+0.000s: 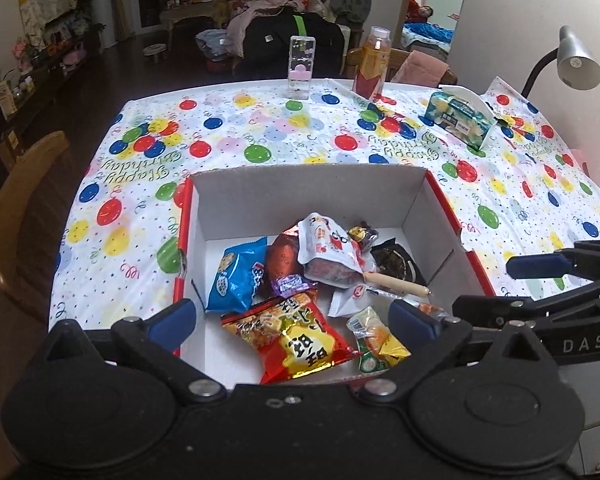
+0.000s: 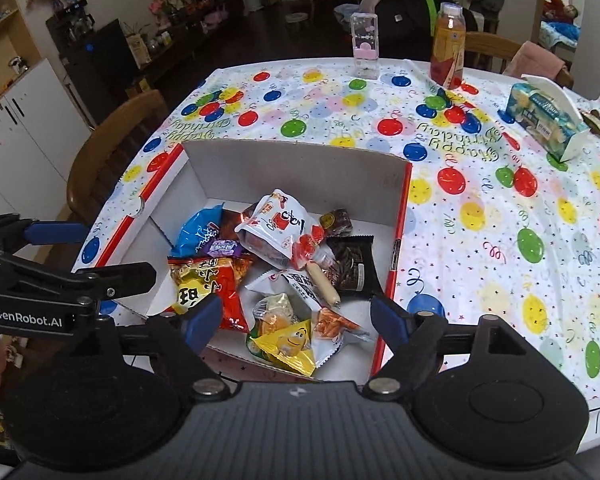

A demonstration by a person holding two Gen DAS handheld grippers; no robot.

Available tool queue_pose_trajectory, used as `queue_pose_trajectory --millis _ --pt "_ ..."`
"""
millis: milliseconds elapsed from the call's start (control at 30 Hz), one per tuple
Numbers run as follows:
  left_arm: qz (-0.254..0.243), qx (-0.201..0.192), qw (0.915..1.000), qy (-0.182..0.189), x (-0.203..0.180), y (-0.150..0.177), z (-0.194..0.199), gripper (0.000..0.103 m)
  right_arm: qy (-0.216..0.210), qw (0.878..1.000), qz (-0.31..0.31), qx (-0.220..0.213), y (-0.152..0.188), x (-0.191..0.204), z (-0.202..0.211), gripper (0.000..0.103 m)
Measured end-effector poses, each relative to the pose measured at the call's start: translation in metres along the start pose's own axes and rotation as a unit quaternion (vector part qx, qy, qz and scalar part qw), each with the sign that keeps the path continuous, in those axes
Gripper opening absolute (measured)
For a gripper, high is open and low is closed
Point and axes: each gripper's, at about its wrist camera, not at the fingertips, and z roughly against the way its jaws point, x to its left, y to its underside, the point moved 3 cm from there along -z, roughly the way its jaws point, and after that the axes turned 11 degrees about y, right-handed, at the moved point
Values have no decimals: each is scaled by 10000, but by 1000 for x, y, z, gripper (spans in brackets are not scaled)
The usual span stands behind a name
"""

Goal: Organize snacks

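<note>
Table (image 1: 260,148) (balloon cloth): box (image 1: 308,192), bottle (image 1: 374,64)

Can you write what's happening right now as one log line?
left gripper: open, empty | right gripper: open, empty | snacks: in box

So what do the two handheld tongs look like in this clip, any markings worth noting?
Both are matte black plastic with blue pads on the fingertips and silver pivot screws. The left tongs have two rounded black housings at their base; seen from the other camera, their side reads "GenRobot.AI" in white. The right tongs have a ribbed grey-black body, with white "DAS" lettering on the side. No cables or sleeves are visible.
</note>
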Motion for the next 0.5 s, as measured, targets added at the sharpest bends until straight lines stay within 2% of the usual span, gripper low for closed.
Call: queue_pose_trajectory --millis 100,167,367,500 --pt "22 -29 10000 -86 1 3 2 102 116 9999 72 -6 1 4 1 83" --pt "80 -42 9999 -115 2 4 3 102 206 9997 95 -23 2 6 2 89" --pt "224 -156 9993 -248 8 6 10 103 286 9995 111 -78 3 9 5 99" --pt "286 -182 9989 -308 12 7 14 103 298 9995 44 -102 4 10 8 101"
